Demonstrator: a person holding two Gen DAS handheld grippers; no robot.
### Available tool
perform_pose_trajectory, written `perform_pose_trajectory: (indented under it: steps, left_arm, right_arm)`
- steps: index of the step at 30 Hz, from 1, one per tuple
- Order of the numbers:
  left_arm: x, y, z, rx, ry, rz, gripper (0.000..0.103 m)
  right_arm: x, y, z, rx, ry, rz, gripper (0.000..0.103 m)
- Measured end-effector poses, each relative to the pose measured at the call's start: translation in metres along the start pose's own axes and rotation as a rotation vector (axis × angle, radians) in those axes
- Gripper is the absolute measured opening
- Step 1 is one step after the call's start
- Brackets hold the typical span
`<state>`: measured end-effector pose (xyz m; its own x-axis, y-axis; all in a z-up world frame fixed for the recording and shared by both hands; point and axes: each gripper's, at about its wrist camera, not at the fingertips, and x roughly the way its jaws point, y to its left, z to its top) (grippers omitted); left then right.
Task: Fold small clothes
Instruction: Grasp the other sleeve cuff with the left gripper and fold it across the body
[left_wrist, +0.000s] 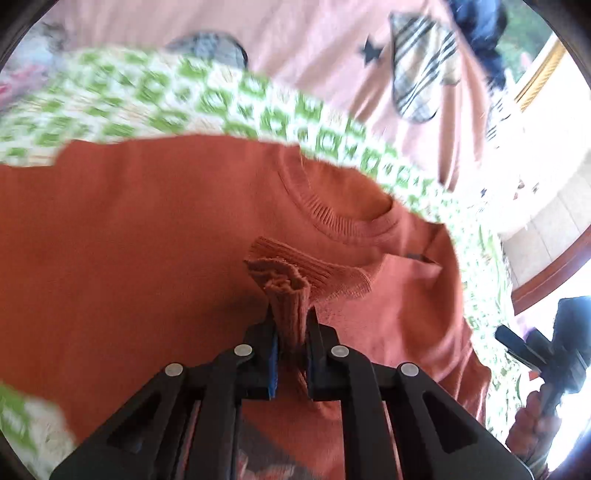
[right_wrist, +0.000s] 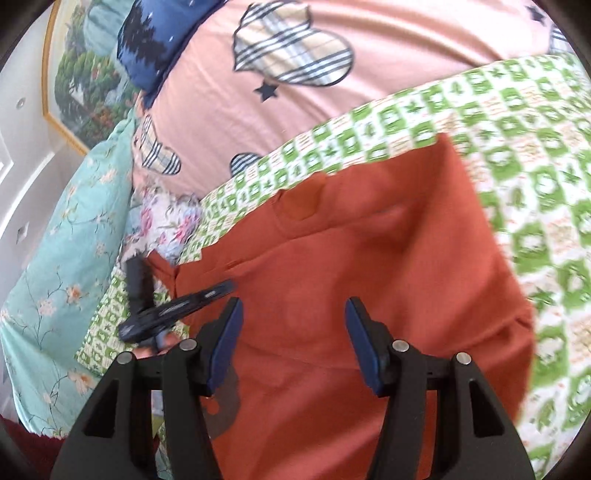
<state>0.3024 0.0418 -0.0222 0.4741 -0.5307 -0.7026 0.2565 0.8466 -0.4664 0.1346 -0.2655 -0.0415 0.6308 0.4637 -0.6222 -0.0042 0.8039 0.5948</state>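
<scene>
A small rust-orange sweater (left_wrist: 147, 229) lies on a green-and-white patterned cloth (left_wrist: 207, 99). My left gripper (left_wrist: 290, 332) is shut on the sweater's ribbed sleeve cuff (left_wrist: 284, 280), holding it over the chest just below the ribbed neckline (left_wrist: 332, 218). In the right wrist view the sweater (right_wrist: 351, 258) fills the middle. My right gripper (right_wrist: 293, 317) is open and empty, hovering above the sweater's body. The left gripper (right_wrist: 177, 310) also shows at the sweater's left edge in that view. The right gripper's body (left_wrist: 546, 350) shows at the far right of the left wrist view.
A pink bedcover (right_wrist: 369, 48) with plaid patches and stars lies beyond the cloth. A teal floral pillow (right_wrist: 55, 258) and a blue pillow (right_wrist: 147, 40) sit at the left. A framed picture (right_wrist: 74, 74) hangs on the wall.
</scene>
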Motion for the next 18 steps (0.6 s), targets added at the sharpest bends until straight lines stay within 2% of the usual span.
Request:
perform_pose_trajectory:
  steps: [2, 4, 5, 6, 7, 8, 10, 11, 12, 13, 15, 16, 17, 18]
  left_arm:
    - [-0.010, 0.012, -0.011, -0.021, 0.005, -0.012, 0.018]
    - [-0.011, 0.024, -0.017, -0.027, 0.029, -0.017, 0.034]
    - [-0.009, 0.027, -0.017, -0.034, 0.043, -0.015, 0.045]
    - [-0.005, 0.031, -0.016, -0.045, 0.058, -0.023, 0.049]
    - [0.000, 0.036, -0.015, -0.063, 0.074, -0.040, 0.049]
    - [0.002, 0.041, -0.014, -0.085, 0.079, -0.055, 0.049]
    - [0.003, 0.051, -0.016, -0.122, 0.066, -0.082, 0.042]
    - [0.002, 0.053, -0.017, -0.122, 0.053, -0.082, 0.033]
    - [0.002, 0.052, -0.018, -0.111, 0.045, -0.081, 0.010]
    - [0.001, 0.049, -0.018, -0.095, 0.043, -0.065, 0.006]
    - [-0.017, 0.036, -0.016, -0.059, -0.039, 0.003, 0.005]
    - [-0.030, 0.033, -0.015, -0.053, -0.101, 0.004, 0.005]
    - [-0.036, 0.034, -0.012, -0.060, -0.126, 0.016, 0.005]
    - [-0.035, 0.036, -0.011, -0.066, -0.122, 0.035, 0.005]
  right_arm:
    - [-0.001, -0.006, 0.000, 0.006, -0.004, -0.023, 0.059]
    - [0.000, -0.012, 0.000, 0.028, 0.002, -0.031, 0.059]
    - [-0.001, -0.014, -0.002, 0.034, 0.003, -0.033, 0.059]
    - [-0.002, -0.015, -0.003, 0.036, 0.002, -0.035, 0.059]
    - [-0.005, -0.016, -0.004, 0.038, -0.002, -0.044, 0.059]
    - [-0.007, -0.017, -0.005, 0.039, -0.005, -0.048, 0.059]
    - [-0.013, -0.022, -0.005, 0.039, -0.016, -0.078, 0.059]
    - [-0.015, -0.024, -0.005, 0.038, -0.019, -0.095, 0.059]
    - [-0.017, -0.029, -0.003, 0.038, -0.020, -0.123, 0.059]
    - [-0.018, -0.034, 0.001, 0.042, -0.018, -0.162, 0.059]
    - [-0.021, -0.045, 0.011, 0.043, -0.028, -0.247, 0.059]
    - [-0.020, -0.048, 0.016, 0.030, -0.035, -0.285, 0.059]
    - [-0.019, -0.052, 0.021, 0.016, -0.033, -0.310, 0.063]
    - [-0.012, -0.056, 0.028, 0.001, -0.021, -0.340, 0.071]
